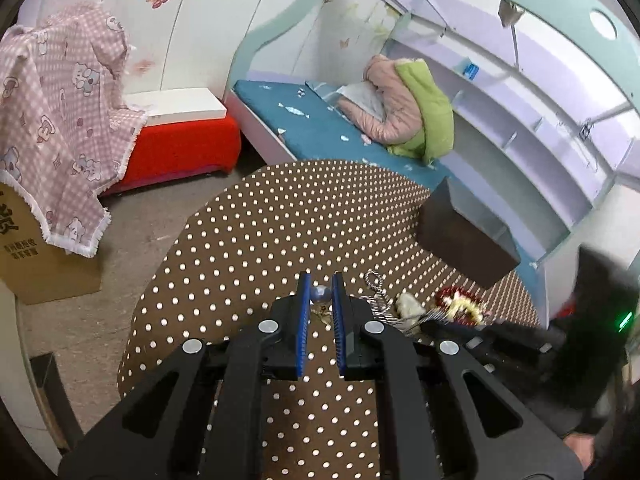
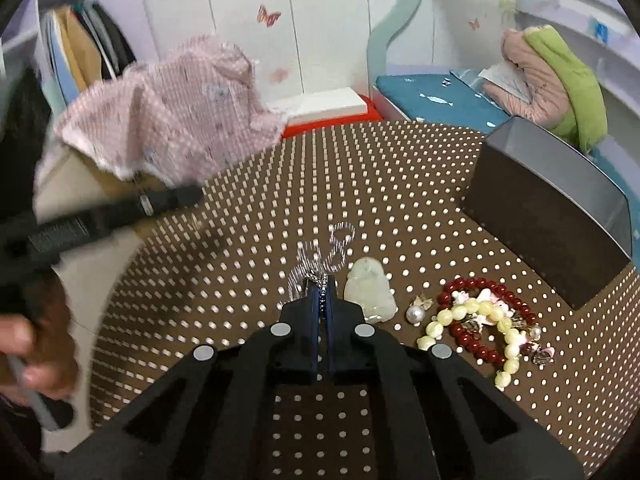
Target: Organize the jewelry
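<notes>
My left gripper [image 1: 321, 284] holds a pearl earring [image 1: 321, 294] between its blue pads above the polka-dot table [image 1: 260, 240]. My right gripper [image 2: 323, 286] is shut on a silver chain [image 2: 326, 250] that trails forward on the table. Beside it lie a pale jade pendant [image 2: 370, 290], a second pearl earring [image 2: 416, 312], a red bead bracelet [image 2: 492, 292] and a yellow-white bead bracelet [image 2: 472, 318]. A dark open box [image 2: 556, 216] stands at the back right. In the left wrist view the chain [image 1: 378, 292], pendant [image 1: 408, 304] and bracelets [image 1: 460, 304] lie to the right.
A pink checked cloth [image 2: 172, 128] hangs over a cardboard box [image 1: 36, 256] to the left. A red stool [image 1: 180, 148] and a blue bed [image 1: 320, 124] with jackets [image 1: 404, 108] lie beyond the table. The left gripper's body [image 2: 100, 220] reaches in from the left.
</notes>
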### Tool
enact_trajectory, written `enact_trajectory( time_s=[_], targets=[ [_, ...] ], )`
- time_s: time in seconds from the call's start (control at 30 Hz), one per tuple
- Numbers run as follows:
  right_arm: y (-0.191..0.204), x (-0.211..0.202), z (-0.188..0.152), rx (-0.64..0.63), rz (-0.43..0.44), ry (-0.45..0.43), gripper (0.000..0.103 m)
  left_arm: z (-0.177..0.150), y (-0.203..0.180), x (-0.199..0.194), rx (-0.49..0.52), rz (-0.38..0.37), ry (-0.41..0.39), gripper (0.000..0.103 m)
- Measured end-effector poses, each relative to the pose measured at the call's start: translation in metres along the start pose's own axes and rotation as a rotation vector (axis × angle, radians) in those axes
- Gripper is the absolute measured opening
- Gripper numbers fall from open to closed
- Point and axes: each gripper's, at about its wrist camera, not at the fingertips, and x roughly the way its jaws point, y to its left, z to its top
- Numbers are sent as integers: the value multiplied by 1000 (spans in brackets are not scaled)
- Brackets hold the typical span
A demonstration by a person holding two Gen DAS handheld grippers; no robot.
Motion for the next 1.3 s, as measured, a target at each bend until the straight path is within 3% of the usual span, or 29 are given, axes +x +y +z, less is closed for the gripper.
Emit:
enact_trajectory(
  time_s=[0.17, 0.4, 0.67, 0.87, 1.1, 1.3],
  targets=[
    [-12, -23, 26, 47, 58, -60, 2, 0, -11, 0, 60, 48, 9, 11],
    [-22, -75, 68, 14, 29, -142, 2, 28, -39, -7, 144, 68, -15, 11],
    [-43, -135, 104, -36, -95, -234, 2, 81, -97, -10, 273, -45, -55, 11],
    [-70, -166, 125, -27, -160, -276, 2, 124, -140, 6, 333, -157, -31, 11],
    [-111, -171, 139, 24, -197, -266, 2, 155, -181, 49, 353, -214, 36, 11],
    [-126, -147, 136, 54, -189, -197, 2, 158, -211, 91, 387, -214, 106, 11]
  ],
)
